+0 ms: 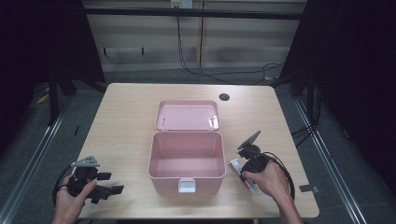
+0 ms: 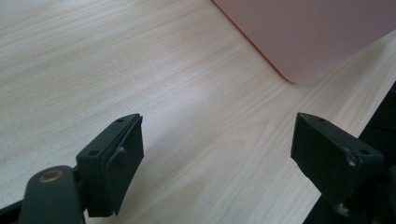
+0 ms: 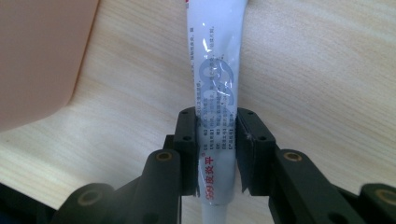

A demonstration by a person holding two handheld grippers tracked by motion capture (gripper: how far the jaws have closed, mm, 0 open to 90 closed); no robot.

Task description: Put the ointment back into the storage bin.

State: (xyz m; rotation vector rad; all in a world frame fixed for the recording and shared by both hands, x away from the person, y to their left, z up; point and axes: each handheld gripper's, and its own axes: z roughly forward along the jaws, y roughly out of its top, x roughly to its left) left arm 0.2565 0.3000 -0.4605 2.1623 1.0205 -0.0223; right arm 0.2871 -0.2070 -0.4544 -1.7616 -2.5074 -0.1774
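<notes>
A pink box stands open in the middle of the table, its lid thrown back behind it. Just right of the box lies a white ointment tube with red and blue print. In the right gripper view the tube runs up between the two black jaws, which press on its sides: my right gripper is shut on it, low at the table. My left gripper rests near the front left edge, open, nothing between its fingers. The box's pink corner shows beyond them.
A dark round cable hole sits in the table's far right part. The table's front edge runs close under both hands. Black frame posts stand at the left and right of the table, with cables on the floor behind.
</notes>
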